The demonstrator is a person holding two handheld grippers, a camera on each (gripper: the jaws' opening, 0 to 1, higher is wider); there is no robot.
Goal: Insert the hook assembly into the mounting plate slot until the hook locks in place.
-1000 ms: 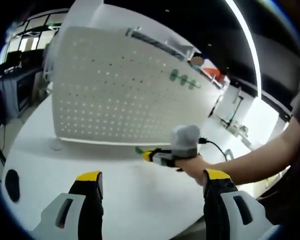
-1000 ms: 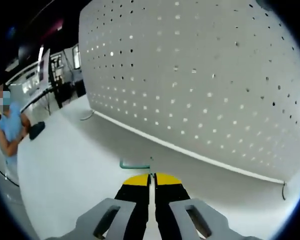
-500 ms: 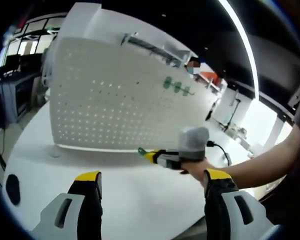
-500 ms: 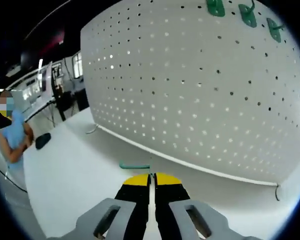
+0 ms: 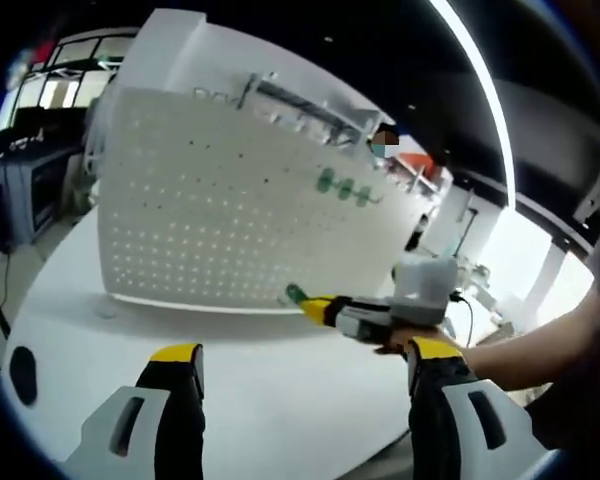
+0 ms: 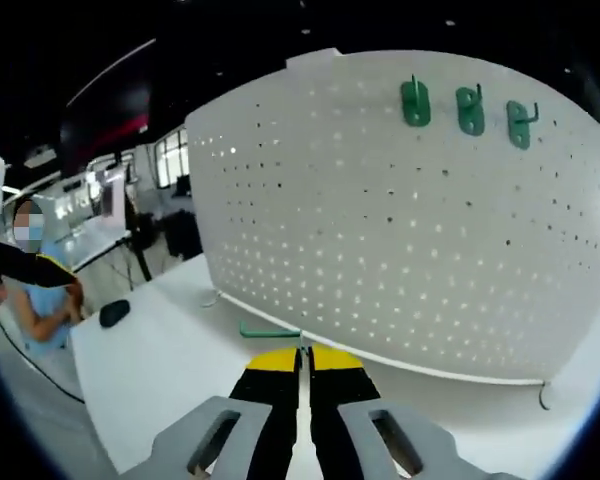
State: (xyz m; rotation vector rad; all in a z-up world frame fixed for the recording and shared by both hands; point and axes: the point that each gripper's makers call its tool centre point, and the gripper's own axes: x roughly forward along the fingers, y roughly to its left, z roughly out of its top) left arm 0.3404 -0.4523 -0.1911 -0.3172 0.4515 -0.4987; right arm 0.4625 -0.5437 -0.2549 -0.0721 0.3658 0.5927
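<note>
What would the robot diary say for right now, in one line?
right claw: shut on small green metal hook | left claw: open, holding nothing | white perforated pegboard: upright on table, three green hooks already mounted | step: hook not yet inserted

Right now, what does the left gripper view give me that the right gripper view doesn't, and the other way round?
Left gripper view: the left gripper with its jaws open and holding nothing, and the right gripper seen from the side in a hand, short of the pegboard.
Right gripper view: the right gripper's jaws shut on the green hook, seen close, and a person in blue at the table's far side.
Both: the white pegboard standing on the table, the carried hook, and three green hooks already mounted in a row.
</note>
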